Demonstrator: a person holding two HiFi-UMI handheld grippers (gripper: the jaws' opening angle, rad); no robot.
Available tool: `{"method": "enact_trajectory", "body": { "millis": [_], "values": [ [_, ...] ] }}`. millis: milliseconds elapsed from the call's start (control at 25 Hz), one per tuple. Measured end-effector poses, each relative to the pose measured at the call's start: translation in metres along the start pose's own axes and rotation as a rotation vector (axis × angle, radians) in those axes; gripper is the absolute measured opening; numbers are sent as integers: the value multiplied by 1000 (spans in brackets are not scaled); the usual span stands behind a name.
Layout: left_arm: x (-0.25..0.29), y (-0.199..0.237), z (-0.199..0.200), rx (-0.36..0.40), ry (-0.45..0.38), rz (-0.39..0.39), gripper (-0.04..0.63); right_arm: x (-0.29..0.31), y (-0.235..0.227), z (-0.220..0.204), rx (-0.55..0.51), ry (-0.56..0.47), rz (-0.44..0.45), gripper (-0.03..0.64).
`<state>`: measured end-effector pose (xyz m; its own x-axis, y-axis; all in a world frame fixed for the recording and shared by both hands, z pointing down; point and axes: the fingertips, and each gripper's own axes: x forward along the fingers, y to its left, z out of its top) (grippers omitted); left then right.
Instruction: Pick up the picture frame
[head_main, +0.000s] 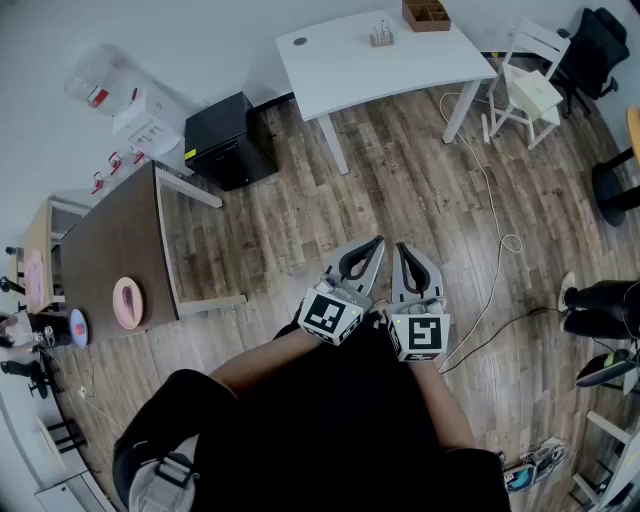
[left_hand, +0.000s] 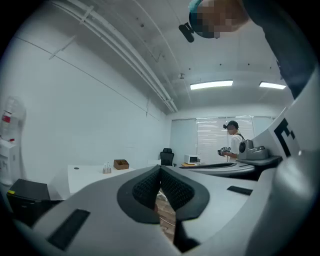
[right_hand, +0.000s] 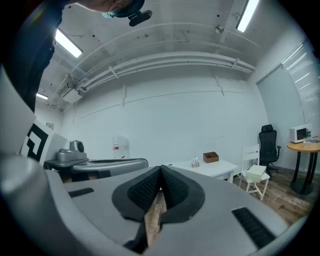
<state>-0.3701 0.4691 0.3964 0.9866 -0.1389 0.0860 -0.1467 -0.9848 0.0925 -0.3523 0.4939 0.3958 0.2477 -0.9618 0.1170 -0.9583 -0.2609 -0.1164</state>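
I cannot pick out a picture frame in any view. Both grippers are held level, side by side, in front of the person's body over the wood floor (head_main: 400, 180). My left gripper (head_main: 374, 243) is shut, its ribbed pads meeting with nothing between them (left_hand: 160, 172). Just to its right, my right gripper (head_main: 401, 249) is also shut and empty (right_hand: 161, 174). Both point toward a white table (head_main: 350, 60) at the far wall, which carries a brown wooden box (head_main: 426, 14) and a small rack (head_main: 381, 36).
A long brown table (head_main: 120, 250) on the left bears a pink oval dish (head_main: 128, 302). A black cabinet (head_main: 228, 140) stands beside it. A white chair (head_main: 525, 85), a black office chair (head_main: 595, 45) and a cable (head_main: 490, 190) lie right. Another person (left_hand: 232, 142) stands far off.
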Motion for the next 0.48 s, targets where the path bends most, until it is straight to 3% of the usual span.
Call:
{"method": "enact_trajectory", "body": {
  "millis": [120, 360, 480],
  "values": [
    [18, -9, -4, 7, 1, 3, 0, -3, -20, 0, 6, -18, 8, 32],
    [48, -18, -22, -3, 78, -15, 0, -11, -53, -11, 158, -31, 54, 35],
    [59, -21, -26, -7, 96, -38, 0, -15, -66, -10, 135, -42, 29, 35]
  ]
}}
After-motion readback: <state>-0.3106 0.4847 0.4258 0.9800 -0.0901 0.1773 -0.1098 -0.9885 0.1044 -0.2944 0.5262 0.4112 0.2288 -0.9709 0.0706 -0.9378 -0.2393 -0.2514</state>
